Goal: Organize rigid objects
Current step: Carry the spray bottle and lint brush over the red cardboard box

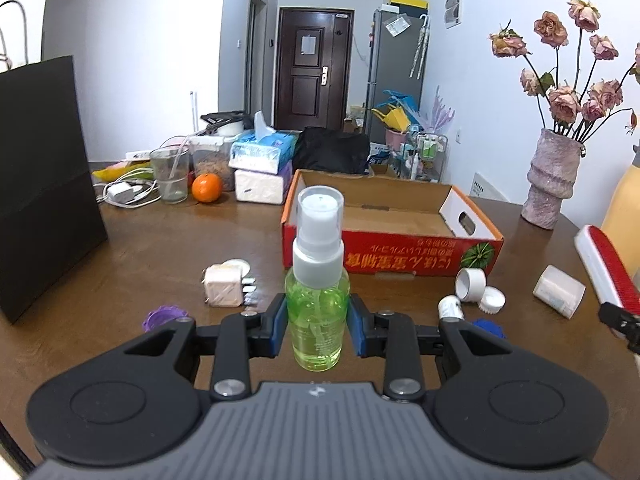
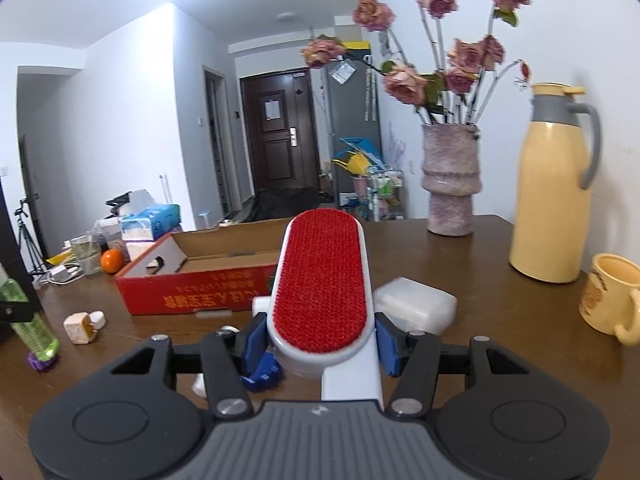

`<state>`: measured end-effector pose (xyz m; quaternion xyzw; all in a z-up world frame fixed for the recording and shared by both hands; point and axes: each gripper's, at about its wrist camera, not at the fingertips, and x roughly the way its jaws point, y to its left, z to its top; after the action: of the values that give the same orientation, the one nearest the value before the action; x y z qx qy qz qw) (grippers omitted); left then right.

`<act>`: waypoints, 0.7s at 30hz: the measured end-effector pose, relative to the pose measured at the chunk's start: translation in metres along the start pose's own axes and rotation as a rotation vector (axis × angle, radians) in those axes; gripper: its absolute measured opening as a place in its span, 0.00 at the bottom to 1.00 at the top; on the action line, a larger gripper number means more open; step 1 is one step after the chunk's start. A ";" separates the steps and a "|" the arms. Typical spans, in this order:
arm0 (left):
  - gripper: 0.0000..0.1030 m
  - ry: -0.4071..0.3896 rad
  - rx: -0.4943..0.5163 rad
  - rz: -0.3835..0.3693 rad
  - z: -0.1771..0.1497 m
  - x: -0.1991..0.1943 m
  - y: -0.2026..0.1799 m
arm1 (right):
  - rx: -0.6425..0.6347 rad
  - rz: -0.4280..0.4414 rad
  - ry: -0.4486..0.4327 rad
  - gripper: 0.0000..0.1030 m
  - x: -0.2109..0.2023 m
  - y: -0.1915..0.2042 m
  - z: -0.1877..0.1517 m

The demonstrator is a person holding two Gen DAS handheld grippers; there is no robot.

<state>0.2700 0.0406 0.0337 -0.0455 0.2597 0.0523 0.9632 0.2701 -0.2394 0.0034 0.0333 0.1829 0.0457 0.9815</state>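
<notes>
My left gripper [image 1: 318, 326] is shut on a small green spray bottle [image 1: 318, 312] with a clear cap, held upright above the brown table [image 1: 160, 248]. The same bottle [image 2: 30, 328] shows at the left edge of the right wrist view. My right gripper [image 2: 320, 342] is shut on a white lint brush with a red pad [image 2: 322, 280], raised off the table; that brush [image 1: 604, 266] also appears at the right of the left wrist view. Ahead of both stands an open red cardboard box [image 1: 392, 256] [image 2: 200, 288], nothing visible inside it.
Loose on the table: a white plug adapter [image 1: 224, 286], purple cap [image 1: 164, 316], white caps and small tube [image 1: 472, 284], blue cap [image 2: 262, 372], white case [image 2: 416, 304]. A vase of dried roses [image 2: 452, 184], yellow jug [image 2: 552, 200], mug [image 2: 610, 294], black bag [image 1: 44, 188], orange [image 1: 206, 187], tissue packs behind.
</notes>
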 end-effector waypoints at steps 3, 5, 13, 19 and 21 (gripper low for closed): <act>0.31 -0.011 0.004 -0.014 0.008 0.006 -0.005 | -0.016 0.018 -0.006 0.53 0.009 0.012 0.007; 0.31 -0.016 0.005 -0.022 0.013 0.011 -0.008 | -0.025 0.031 -0.011 0.53 0.016 0.020 0.012; 0.31 -0.024 -0.003 -0.043 0.033 0.035 -0.016 | -0.057 0.064 -0.023 0.53 0.042 0.045 0.029; 0.31 -0.026 -0.010 -0.045 0.045 0.052 -0.021 | -0.052 0.078 -0.022 0.53 0.064 0.053 0.039; 0.31 -0.028 -0.013 -0.044 0.049 0.059 -0.023 | -0.052 0.082 -0.022 0.53 0.070 0.055 0.042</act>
<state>0.3478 0.0284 0.0480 -0.0568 0.2448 0.0337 0.9673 0.3465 -0.1798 0.0220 0.0157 0.1693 0.0901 0.9813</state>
